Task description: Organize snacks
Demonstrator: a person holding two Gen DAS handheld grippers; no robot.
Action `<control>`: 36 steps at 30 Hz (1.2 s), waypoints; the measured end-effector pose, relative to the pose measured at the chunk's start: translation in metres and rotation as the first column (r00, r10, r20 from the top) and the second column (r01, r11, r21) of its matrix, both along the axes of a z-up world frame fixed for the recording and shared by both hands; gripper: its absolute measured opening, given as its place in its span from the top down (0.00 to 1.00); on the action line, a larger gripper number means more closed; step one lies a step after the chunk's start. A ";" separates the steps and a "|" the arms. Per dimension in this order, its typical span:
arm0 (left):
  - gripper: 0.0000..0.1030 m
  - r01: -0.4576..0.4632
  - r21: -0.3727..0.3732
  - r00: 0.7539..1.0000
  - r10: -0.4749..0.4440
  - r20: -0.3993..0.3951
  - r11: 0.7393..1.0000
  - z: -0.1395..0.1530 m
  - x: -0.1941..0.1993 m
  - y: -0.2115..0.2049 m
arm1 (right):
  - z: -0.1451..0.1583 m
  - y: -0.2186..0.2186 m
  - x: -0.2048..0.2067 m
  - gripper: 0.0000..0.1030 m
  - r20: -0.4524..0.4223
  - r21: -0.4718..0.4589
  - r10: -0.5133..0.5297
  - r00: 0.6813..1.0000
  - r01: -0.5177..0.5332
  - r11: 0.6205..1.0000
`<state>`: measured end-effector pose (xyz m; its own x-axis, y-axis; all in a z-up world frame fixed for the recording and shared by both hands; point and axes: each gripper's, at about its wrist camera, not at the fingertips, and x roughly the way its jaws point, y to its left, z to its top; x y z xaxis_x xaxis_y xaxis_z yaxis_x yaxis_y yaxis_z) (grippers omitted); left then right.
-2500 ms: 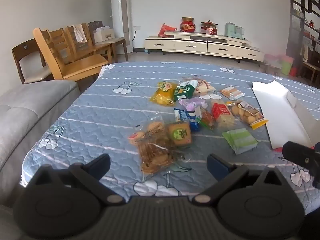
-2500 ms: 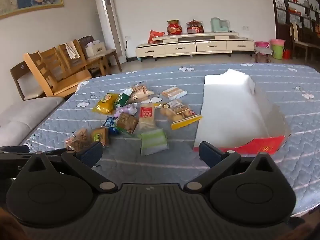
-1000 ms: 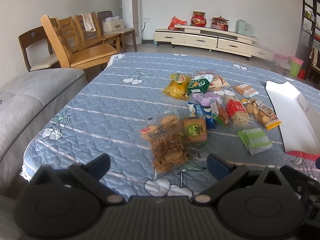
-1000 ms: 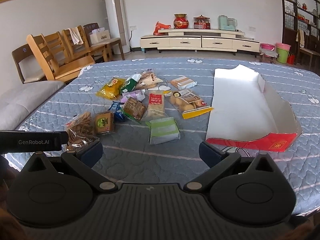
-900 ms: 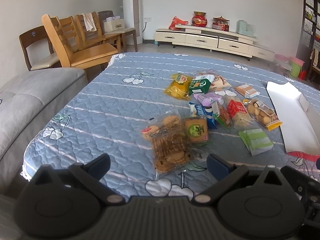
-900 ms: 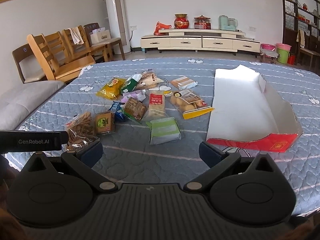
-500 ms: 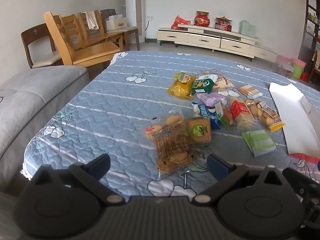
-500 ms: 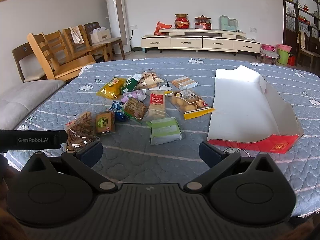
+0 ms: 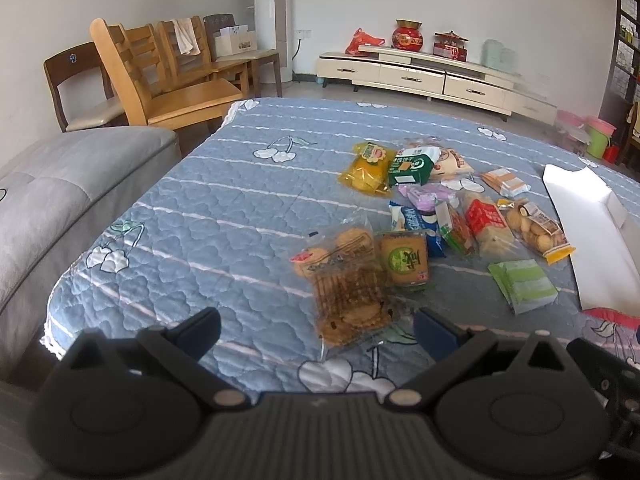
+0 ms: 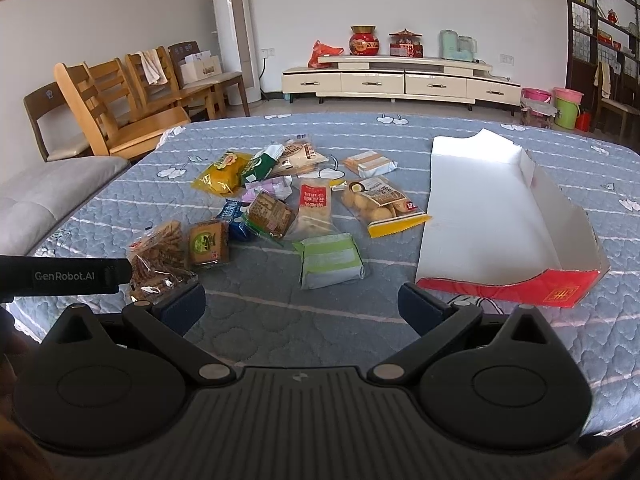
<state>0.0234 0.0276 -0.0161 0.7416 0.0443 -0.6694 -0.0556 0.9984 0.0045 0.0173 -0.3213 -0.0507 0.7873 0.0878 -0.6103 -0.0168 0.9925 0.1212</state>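
Several snack packets lie scattered on a blue quilted table (image 9: 224,216). Closest to my left gripper (image 9: 316,330) is a clear bag of brown crackers (image 9: 350,294), just past its open, empty fingers. Beside that bag lies a square green-label biscuit pack (image 9: 403,258). A pale green packet (image 10: 330,260) lies just ahead of my right gripper (image 10: 300,304), which is open and holds nothing. To the right lies an open white box with a red front edge (image 10: 496,208). A yellow bag (image 10: 222,172), a red-label pack (image 10: 315,204) and a bag of round biscuits (image 10: 378,204) lie further back.
A grey sofa (image 9: 52,184) borders the table's left side, with wooden chairs (image 9: 160,80) behind it. A low cream cabinet (image 10: 384,80) stands along the far wall. The left gripper's body (image 10: 64,276) shows at the left edge of the right wrist view.
Both grippers have moved slightly forward toward the snacks, so the cracker bag and the green packet sit closer. Nothing was picked up; both stay open.
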 end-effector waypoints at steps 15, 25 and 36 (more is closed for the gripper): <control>0.01 -0.011 -0.006 1.000 0.011 -0.012 1.000 -0.004 0.004 0.002 | -0.001 0.001 0.001 0.00 -0.010 0.002 -0.007 1.000 0.007 1.000; 0.01 -0.017 -0.007 1.000 0.017 -0.017 1.000 -0.006 0.006 0.003 | -0.003 0.001 0.003 0.00 -0.015 0.005 -0.007 1.000 0.007 1.000; 0.01 -0.055 -0.047 0.998 0.054 -0.033 0.997 -0.015 0.030 0.011 | -0.006 0.001 0.003 0.00 -0.028 -0.003 -0.011 1.000 0.011 1.000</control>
<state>0.0533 0.0383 -0.0307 0.7172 0.0514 -0.6949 -0.1106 0.9930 -0.0407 0.0202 -0.3207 -0.0565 0.7708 0.0774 -0.6323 -0.0022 0.9929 0.1188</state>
